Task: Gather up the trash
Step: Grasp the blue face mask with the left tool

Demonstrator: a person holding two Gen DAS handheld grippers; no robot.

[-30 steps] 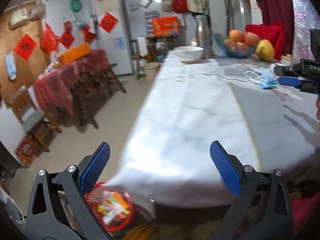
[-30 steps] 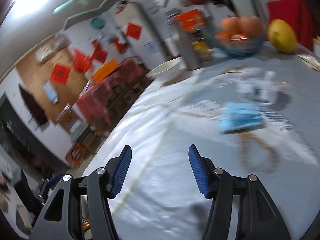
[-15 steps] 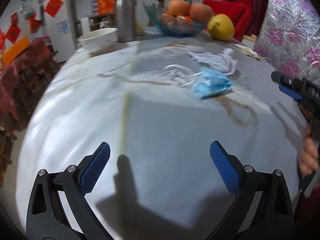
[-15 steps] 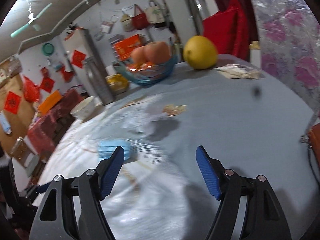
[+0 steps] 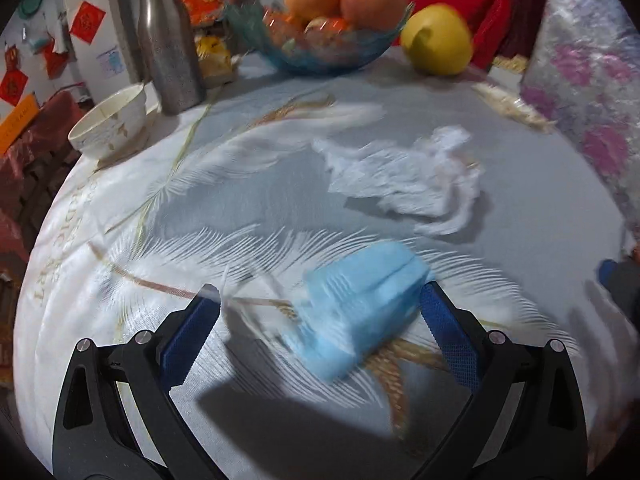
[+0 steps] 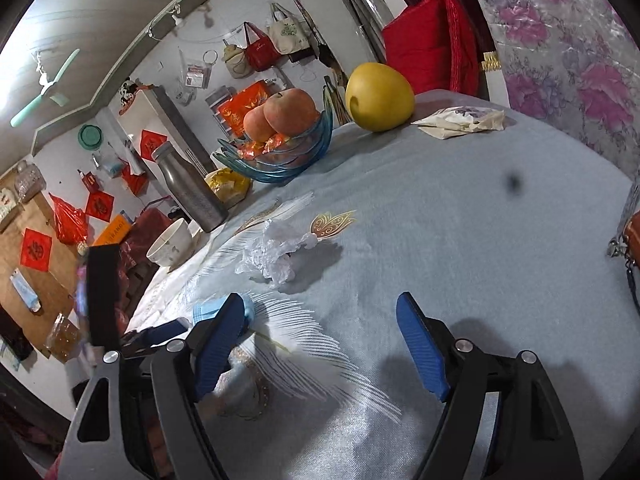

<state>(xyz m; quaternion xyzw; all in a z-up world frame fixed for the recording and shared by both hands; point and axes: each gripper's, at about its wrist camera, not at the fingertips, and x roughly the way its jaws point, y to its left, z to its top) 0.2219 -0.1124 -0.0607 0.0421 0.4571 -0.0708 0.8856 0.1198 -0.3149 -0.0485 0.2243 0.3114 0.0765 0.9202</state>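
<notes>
we are just starting: left gripper (image 5: 320,312) wide open around the blue mask (image 5: 360,304) mid-table, not gripping; right gripper (image 6: 320,344) opening, empty; crumpled wrap (image 6: 272,254) uncollected toward the far edge.

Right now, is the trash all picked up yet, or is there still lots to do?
Nothing looks collected yet. The blue face mask still lies on the tablecloth, and the open left gripper frames it without pinching. The crumpled white plastic lies further back, untouched. The right gripper holds nothing, its jaws opening over bare cloth. So both pieces are left to grab.
</notes>
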